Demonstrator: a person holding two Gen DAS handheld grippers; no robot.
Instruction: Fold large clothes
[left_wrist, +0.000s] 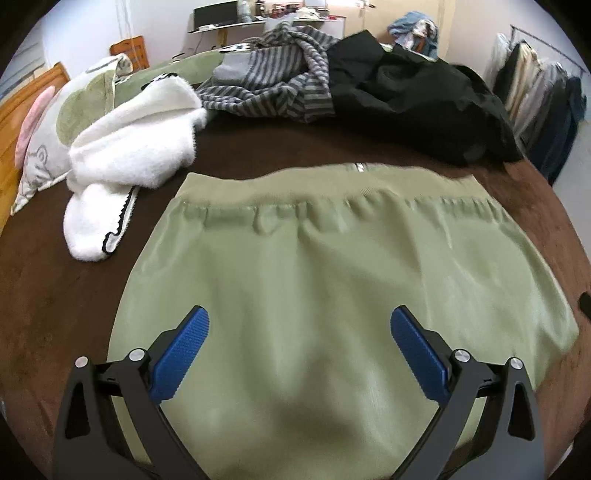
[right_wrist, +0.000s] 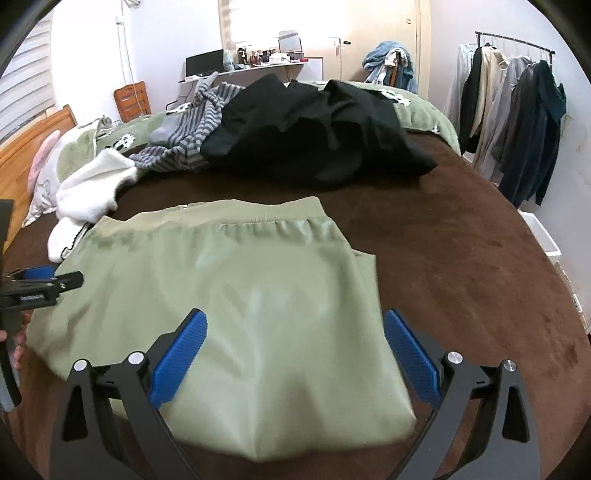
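A light green garment (left_wrist: 332, 280) with a ribbed hem band at its far edge lies folded flat on the brown bed cover (left_wrist: 55, 295). My left gripper (left_wrist: 300, 317) hovers open above the garment's near left part, nothing between its blue pads. In the right wrist view the same green garment (right_wrist: 240, 295) lies spread below my right gripper (right_wrist: 294, 319), which is open and empty over the garment's near right side. The left gripper (right_wrist: 44, 280) shows at the left edge of that view, held in a hand.
A white fluffy garment (left_wrist: 140, 155), a grey striped garment (left_wrist: 273, 77) and a black garment (left_wrist: 417, 96) are piled at the far side of the bed. A pillow (left_wrist: 48, 125) lies far left. A clothes rack (right_wrist: 517, 110) stands at the right wall.
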